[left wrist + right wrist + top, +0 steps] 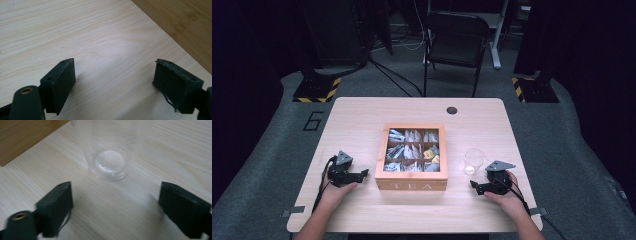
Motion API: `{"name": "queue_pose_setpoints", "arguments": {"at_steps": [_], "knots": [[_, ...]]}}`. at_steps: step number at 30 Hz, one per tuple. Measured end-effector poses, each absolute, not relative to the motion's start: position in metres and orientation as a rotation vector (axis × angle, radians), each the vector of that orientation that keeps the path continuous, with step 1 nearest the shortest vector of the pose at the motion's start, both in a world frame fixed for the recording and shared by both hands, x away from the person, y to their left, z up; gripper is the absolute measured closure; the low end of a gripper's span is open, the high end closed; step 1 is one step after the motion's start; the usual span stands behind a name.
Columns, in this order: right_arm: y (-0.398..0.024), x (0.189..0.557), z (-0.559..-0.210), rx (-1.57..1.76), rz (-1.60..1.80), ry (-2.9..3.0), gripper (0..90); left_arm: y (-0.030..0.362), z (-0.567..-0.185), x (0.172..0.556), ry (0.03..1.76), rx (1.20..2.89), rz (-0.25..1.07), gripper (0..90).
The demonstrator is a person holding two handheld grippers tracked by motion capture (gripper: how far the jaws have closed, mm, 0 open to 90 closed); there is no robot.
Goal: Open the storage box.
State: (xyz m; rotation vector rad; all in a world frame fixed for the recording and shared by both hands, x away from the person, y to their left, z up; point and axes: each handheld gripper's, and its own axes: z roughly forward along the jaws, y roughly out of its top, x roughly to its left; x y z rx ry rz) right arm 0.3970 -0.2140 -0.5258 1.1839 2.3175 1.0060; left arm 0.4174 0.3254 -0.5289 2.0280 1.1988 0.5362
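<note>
High view showed my left gripper [362,174] at lower left and right gripper [473,186] at lower right, both spread and empty, flanking the tea box [412,156] at centre; the clear cup [474,161] stood just ahead of the right, ready for grasping.

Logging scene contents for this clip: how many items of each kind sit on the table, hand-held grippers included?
Hand-held gripper: 2 (left hand-held gripper, right hand-held gripper)
Wooden tea box: 1
Clear cup: 1
Total: 4
</note>
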Motion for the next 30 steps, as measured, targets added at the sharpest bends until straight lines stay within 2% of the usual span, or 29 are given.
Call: {"name": "queue_pose_setpoints", "arguments": {"at_steps": [3, 5, 11, 18, 26, 30], "knots": [[-0.217, 0.397, -0.523, 1.203, 0.990, 2.310, 27.1, 0.327, -0.527, 0.416, 1.202, 2.022, 0.521, 26.8], [-0.219, 0.396, -0.521, 1.207, 1.001, 2.327, 32.9, 0.327, -0.526, 0.416, 1.206, 2.012, 0.526, 27.2], [-0.215, 0.392, -0.515, 1.193, 0.998, 2.323, 34.6, 0.327, -0.521, 0.411, 1.204, 1.993, 0.499, 31.1], [-0.214, 0.386, -0.505, 1.217, 1.011, 2.311, 40.9, 0.324, -0.516, 0.405, 1.186, 1.983, 0.468, 36.7], [-0.209, 0.381, -0.495, 1.178, 1.011, 2.301, 47.7, 0.323, -0.510, 0.400, 1.170, 1.970, 0.448, 39.5], [-0.206, 0.378, -0.491, 1.166, 1.012, 2.308, 48.2, 0.322, -0.507, 0.396, 1.173, 1.950, 0.436, 40.9]]}}
